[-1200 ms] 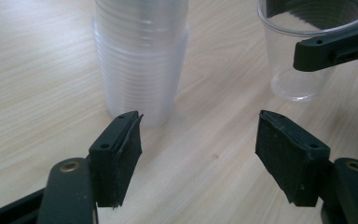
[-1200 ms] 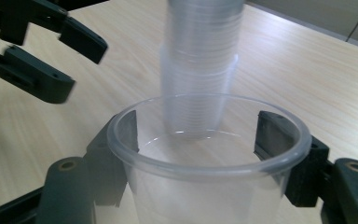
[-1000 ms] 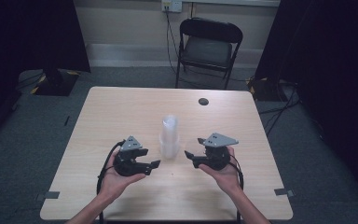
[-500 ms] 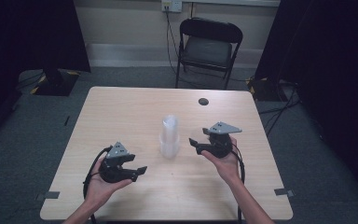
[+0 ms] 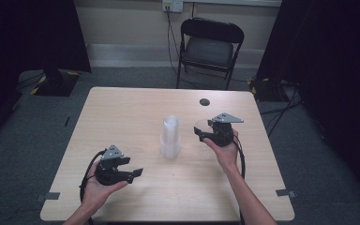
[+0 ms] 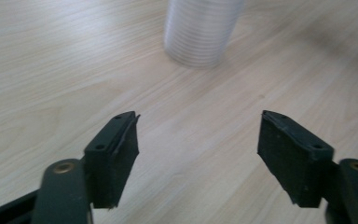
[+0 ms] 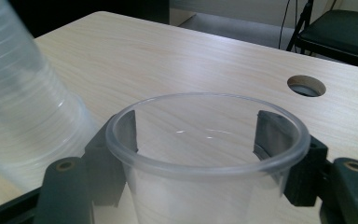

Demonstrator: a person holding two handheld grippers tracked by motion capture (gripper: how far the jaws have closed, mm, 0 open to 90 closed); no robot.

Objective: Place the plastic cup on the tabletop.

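Note:
A tall stack of clear plastic cups [image 5: 170, 137] stands upright at the middle of the wooden table [image 5: 122, 117]. In the left gripper view the stack [image 6: 200, 30] is ahead of the jaws; in the right gripper view the stack [image 7: 23, 107] is at the left. My right gripper [image 5: 201, 133] is right of the stack, shut on a single clear cup [image 5: 200, 125]. That cup [image 7: 205, 170] sits upright between the pads of the right gripper [image 7: 196, 135]. My left gripper [image 5: 138, 172] is near the front left, open. Its jaws have just been opening, and the left gripper [image 6: 196, 140] has nothing between them.
A round cable hole [image 5: 205, 101] lies in the table's far right part, also close ahead in the right gripper view [image 7: 306, 86]. A black folding chair [image 5: 209, 47] stands beyond the far edge. Cables trail from both grippers toward the front edge.
My left gripper has drawn back from the stack toward the front left. My right gripper has moved away from the stack, farther up the table, with the single cup in it.

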